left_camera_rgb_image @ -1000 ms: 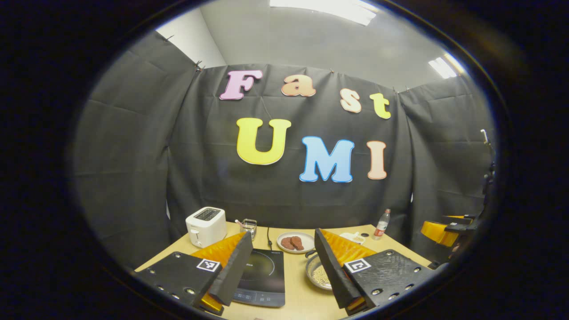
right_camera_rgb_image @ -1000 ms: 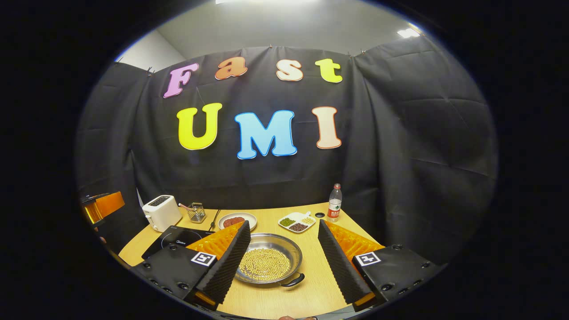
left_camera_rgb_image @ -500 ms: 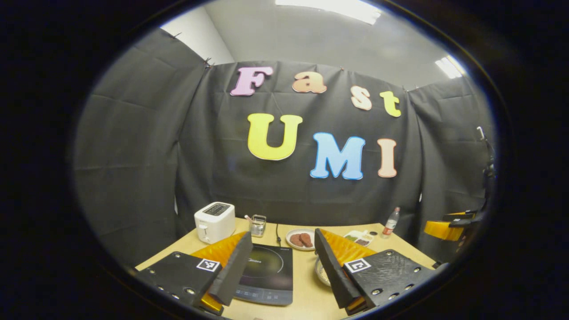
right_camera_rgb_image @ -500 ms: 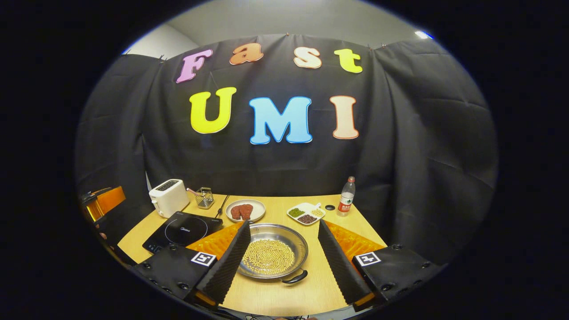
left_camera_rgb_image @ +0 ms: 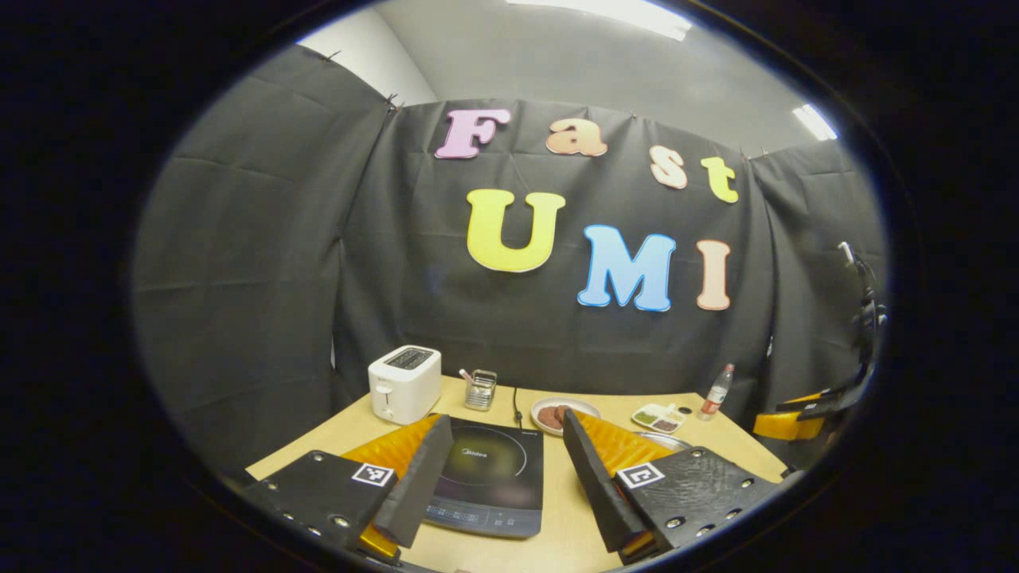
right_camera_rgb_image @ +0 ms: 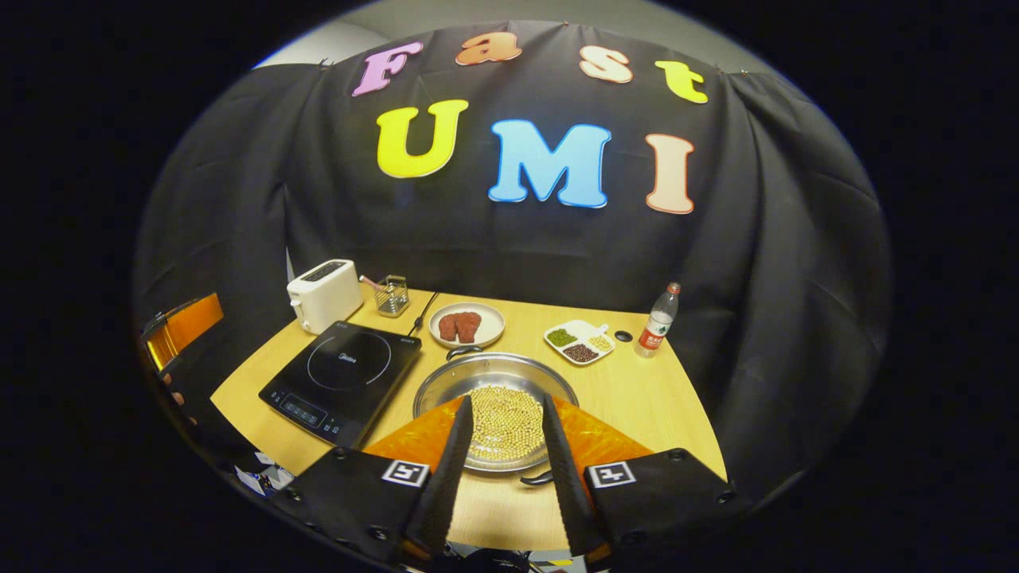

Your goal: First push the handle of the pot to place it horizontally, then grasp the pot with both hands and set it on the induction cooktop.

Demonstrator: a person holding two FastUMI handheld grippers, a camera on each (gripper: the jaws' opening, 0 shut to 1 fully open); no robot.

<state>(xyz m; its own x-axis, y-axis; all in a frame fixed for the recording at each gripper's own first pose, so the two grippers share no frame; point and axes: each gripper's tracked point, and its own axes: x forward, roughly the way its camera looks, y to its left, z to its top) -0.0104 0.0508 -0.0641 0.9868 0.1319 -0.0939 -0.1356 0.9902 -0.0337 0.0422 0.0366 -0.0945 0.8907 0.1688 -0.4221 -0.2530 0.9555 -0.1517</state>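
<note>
1. Left gripper view: the left tool [left_camera_rgb_image: 501, 477] hangs wide open and empty over the cooktop [left_camera_rgb_image: 487, 477], which lies straight ahead on the counter [left_camera_rgb_image: 557, 541]. The pot [left_camera_rgb_image: 659, 438] is a sliver of rim off to its right, behind the right finger.
2. Right gripper view: the right tool [right_camera_rgb_image: 503, 446] is partly closed, holding nothing, above the pot's [right_camera_rgb_image: 493, 382] near side. The near handle [right_camera_rgb_image: 538, 478] sits just ahead between its fingers; the far handle [right_camera_rgb_image: 463, 350] is opposite, so the handle axis runs toward and away from the tool. The right tool is nearer, likely the pusher. The cooktop [right_camera_rgb_image: 342, 378] lies just left of the pot.
</note>
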